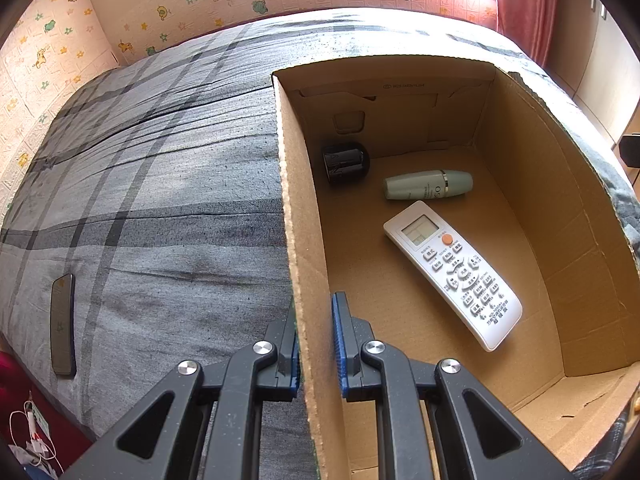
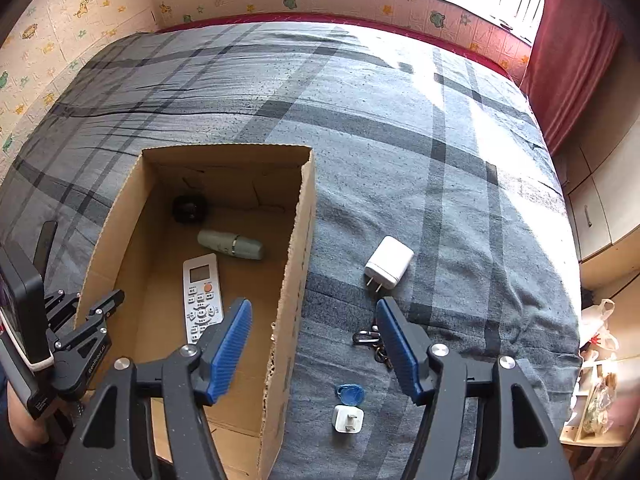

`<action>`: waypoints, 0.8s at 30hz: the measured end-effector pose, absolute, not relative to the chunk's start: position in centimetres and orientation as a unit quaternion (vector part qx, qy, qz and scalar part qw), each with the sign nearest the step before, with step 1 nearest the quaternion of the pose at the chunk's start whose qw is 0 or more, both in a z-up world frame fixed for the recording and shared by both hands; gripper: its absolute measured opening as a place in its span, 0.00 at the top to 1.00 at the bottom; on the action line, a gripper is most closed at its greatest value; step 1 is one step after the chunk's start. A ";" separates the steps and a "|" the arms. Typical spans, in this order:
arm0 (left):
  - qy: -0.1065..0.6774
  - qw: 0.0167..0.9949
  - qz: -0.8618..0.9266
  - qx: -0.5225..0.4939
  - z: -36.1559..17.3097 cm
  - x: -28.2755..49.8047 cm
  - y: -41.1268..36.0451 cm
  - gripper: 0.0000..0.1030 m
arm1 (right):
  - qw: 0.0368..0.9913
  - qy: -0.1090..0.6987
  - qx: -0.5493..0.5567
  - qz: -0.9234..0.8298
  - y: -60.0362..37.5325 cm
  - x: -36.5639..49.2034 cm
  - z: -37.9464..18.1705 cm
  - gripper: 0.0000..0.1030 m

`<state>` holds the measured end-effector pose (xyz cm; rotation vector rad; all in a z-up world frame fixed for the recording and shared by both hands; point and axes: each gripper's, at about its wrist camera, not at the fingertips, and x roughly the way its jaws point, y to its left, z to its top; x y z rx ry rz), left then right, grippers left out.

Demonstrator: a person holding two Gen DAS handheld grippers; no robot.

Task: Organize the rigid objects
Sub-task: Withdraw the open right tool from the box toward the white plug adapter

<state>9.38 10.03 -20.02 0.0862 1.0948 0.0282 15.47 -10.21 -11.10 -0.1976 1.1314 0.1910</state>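
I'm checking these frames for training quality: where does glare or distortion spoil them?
Left wrist view: window light burns out the far edge of the bed, and fisheye bends the cardboard box walls. Right wrist view: a blown-out sun streak crosses the bedspread beyond the white charger; dark vignette fills the corners.

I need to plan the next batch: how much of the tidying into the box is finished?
Done: the remote control, pale green bottle and black jar lie inside the cardboard box.
In hand: the left gripper clamps the box wall; the right gripper is open and empty.
Left on the bed: white charger, small plug, blue tag, keyring, phone.
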 end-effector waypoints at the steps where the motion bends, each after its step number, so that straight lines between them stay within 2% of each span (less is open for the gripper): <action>1: 0.520 0.853 0.013 0.041 -20.1 9.4 10.0 0.86 | 0.836 0.534 -0.095 0.084 -10.7 15.2 -11.1 0.32; 5: 0.520 0.853 0.014 0.043 -20.2 9.4 9.8 0.86 | 0.837 0.535 -0.087 0.074 -12.8 14.2 -11.1 0.24; 10: 0.520 0.853 0.014 0.044 -20.2 9.4 9.8 0.86 | 0.836 0.539 -0.078 0.065 -15.1 12.8 -12.2 0.20; 14: 0.521 0.852 0.016 0.047 -20.2 9.4 9.7 0.86 | 0.834 0.544 -0.069 0.064 -16.5 12.0 -13.4 0.10; 20: 0.521 0.852 0.018 0.049 -20.2 9.4 9.6 0.86 | 0.829 0.551 -0.069 0.069 -17.5 10.6 -15.6 0.03; 24: 0.520 0.853 0.019 0.046 -20.1 9.4 9.7 0.86 | 0.831 0.549 -0.072 0.059 -18.0 9.8 -17.3 0.03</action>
